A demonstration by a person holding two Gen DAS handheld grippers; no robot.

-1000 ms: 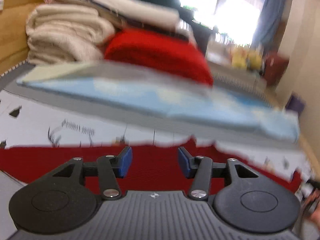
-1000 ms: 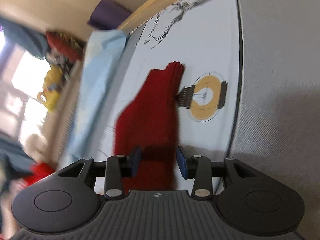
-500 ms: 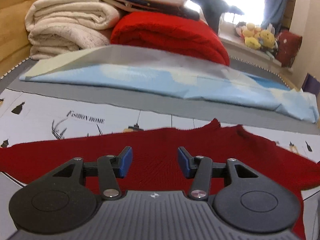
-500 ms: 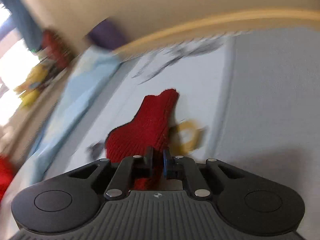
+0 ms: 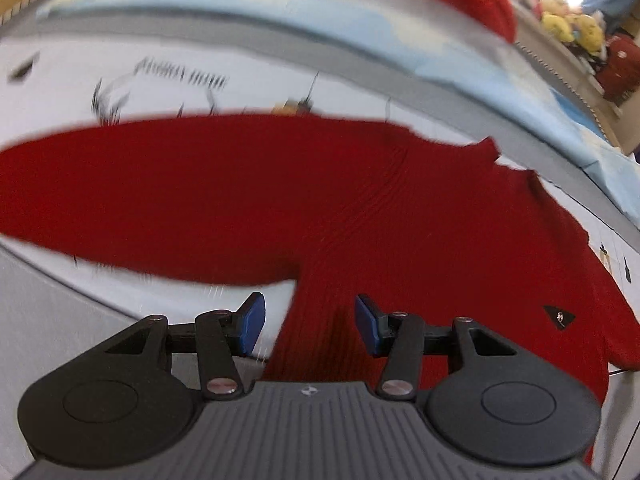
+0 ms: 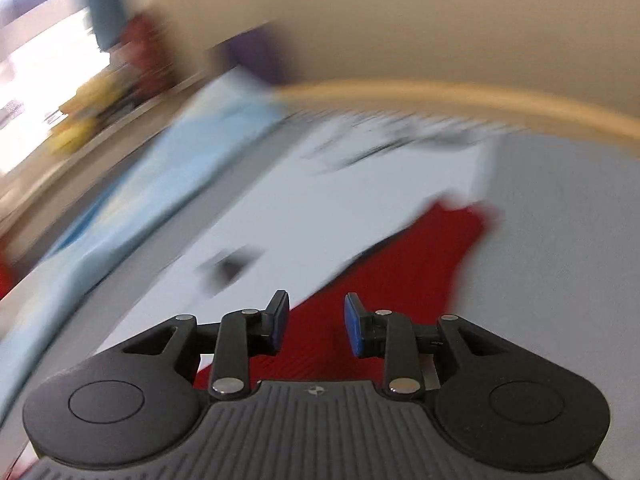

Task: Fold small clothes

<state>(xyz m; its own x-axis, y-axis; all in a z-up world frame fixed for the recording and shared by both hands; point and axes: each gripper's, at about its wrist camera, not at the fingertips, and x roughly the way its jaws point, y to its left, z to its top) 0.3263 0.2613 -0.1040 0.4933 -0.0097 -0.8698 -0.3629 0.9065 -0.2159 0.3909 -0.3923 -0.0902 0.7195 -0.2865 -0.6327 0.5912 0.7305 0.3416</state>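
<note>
On the printed sheet (image 5: 60, 92) we saw the red sweater (image 5: 248, 184) lying flat, the left gripper (image 5: 308, 328) wide above it, the right gripper's (image 6: 312, 324) jaws opening, apparently empty, over a blurred sleeve.

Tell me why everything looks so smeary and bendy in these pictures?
Right wrist view: very smeared, because the camera is moving fast; only the hand-held gripper looks sharp. Left wrist view: the red sweater is slightly blurred, and the fisheye lens bends straight edges.

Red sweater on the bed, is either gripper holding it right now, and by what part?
Neither. The left gripper is open above the red sweater near its underarm; the right gripper is opening, nothing pinched, over a sleeve.
</note>
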